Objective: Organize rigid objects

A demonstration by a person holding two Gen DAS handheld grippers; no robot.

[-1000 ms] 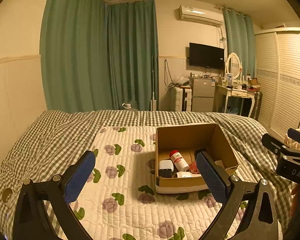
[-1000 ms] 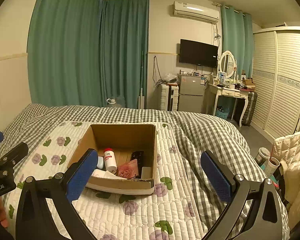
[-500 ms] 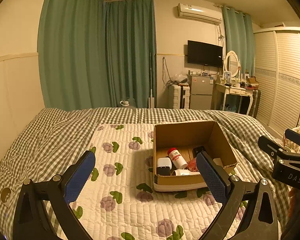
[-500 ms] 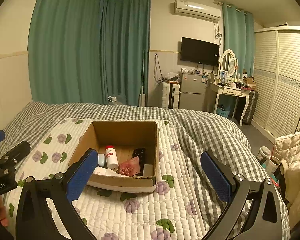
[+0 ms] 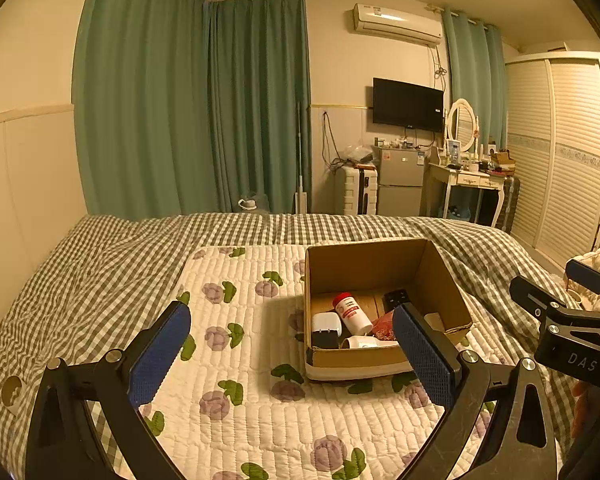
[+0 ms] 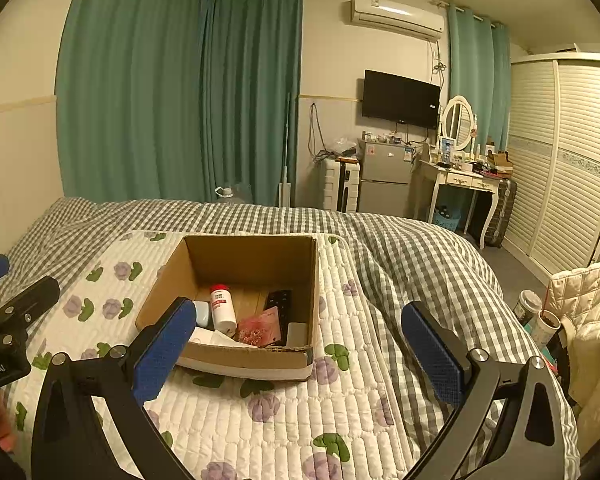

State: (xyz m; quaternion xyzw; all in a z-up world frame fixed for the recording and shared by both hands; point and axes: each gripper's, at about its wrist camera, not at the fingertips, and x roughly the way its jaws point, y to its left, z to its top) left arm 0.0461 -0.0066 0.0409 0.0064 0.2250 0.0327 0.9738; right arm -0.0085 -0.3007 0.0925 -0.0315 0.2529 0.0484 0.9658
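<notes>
Two hand-held grippers hover over a bed, each with its blue-padded jaws spread wide and gripping nothing: the left gripper (image 5: 290, 354) and the right gripper (image 6: 298, 354). Beyond them a cardboard box (image 5: 384, 362) sits open on a flowered quilt (image 5: 236, 364) near the middle of the bed, over a checked blanket (image 5: 100, 272). Inside lie a white bottle with a red cap (image 5: 352, 314), a white charger (image 5: 326, 328) and a black remote (image 6: 280, 300). Only the right view shows a red packet (image 6: 260, 326) whole; in the left view a finger covers most of it. The left view shows the charger plainly; in the right one it is mostly hidden behind a pad. The white item at the box's near wall is too cut off to identify. Green curtains (image 6: 180, 92) hang behind.
</notes>
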